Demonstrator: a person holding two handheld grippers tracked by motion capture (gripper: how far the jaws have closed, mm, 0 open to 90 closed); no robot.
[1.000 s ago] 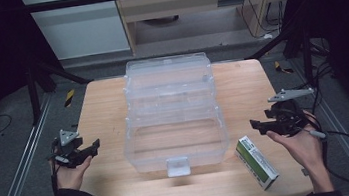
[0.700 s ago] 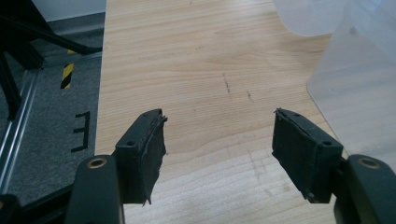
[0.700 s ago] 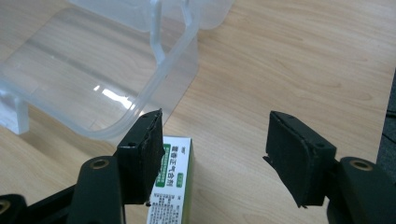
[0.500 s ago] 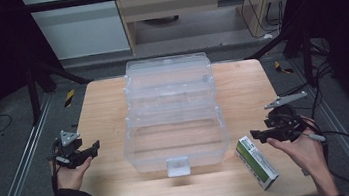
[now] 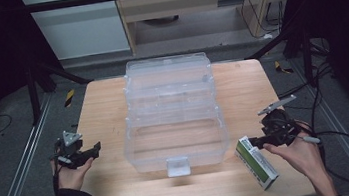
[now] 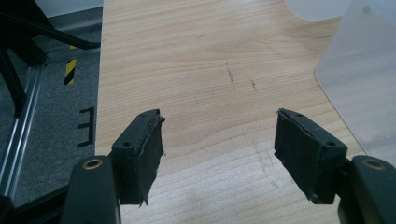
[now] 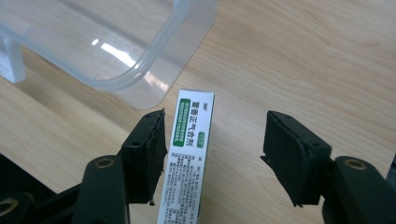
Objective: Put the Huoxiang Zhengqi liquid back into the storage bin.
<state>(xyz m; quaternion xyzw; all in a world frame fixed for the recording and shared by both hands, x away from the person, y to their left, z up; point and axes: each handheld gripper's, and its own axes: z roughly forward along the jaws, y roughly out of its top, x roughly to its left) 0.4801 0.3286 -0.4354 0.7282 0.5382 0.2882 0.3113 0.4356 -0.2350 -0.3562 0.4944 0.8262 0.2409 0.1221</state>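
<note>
Dropped lower right: right gripper [image 5: 254,142] over green-white box [image 5: 256,162], jaws just been narrowing, still spread, box between, unpinched. Left gripper [image 6: 219,154] spread, empty.

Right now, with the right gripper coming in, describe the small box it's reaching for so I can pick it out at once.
Start at the big clear plastic organiser box in the middle of the wooden table. Off its near right corner, a slim white carton lies flat, with the open right gripper around its end, pads not touching it. Its green label panels and dense printed text set it apart.
</note>
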